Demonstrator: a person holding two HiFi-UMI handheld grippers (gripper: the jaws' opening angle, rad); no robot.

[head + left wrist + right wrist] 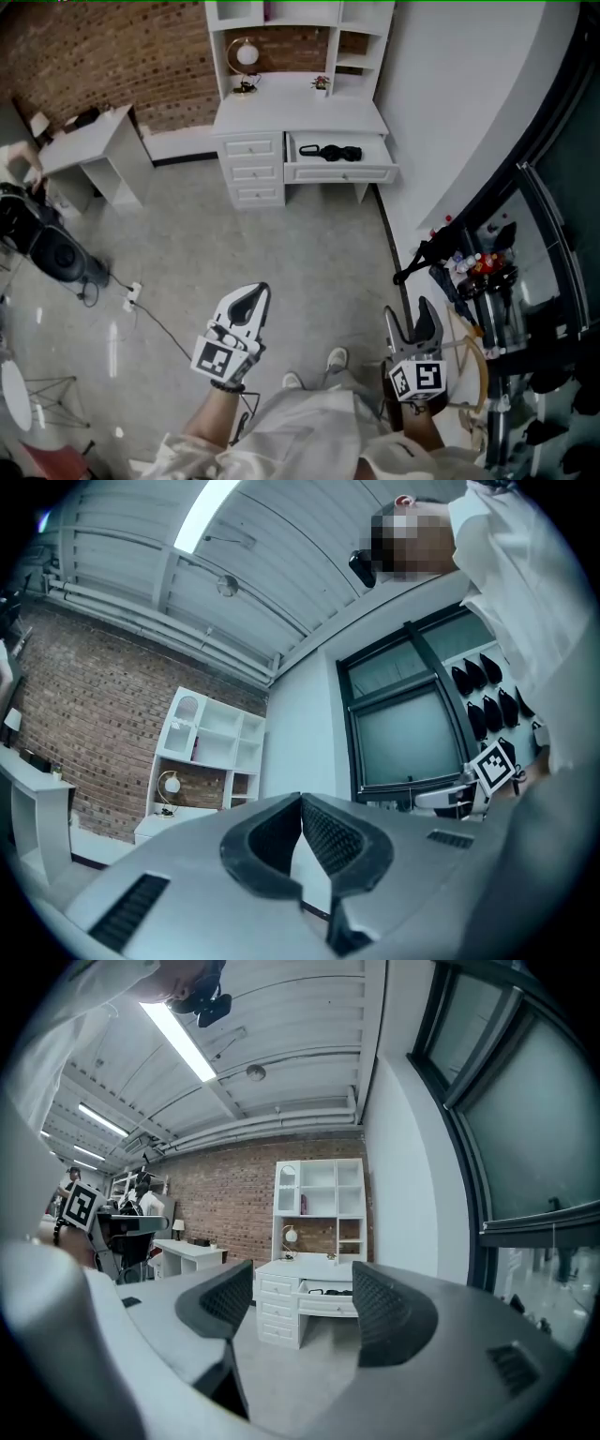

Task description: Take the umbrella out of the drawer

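A white desk (pixel 300 117) stands far across the floor, its top right drawer (pixel 342 173) pulled open. A black folded umbrella (pixel 330 152) lies flat inside, lengthwise along the drawer front. The left gripper (pixel 247 302) is closed and empty; the right gripper (pixel 410 321) is wide apart and empty.

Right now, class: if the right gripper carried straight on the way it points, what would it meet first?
Likely the open white drawer holding the black folded umbrella; the way there looks free.
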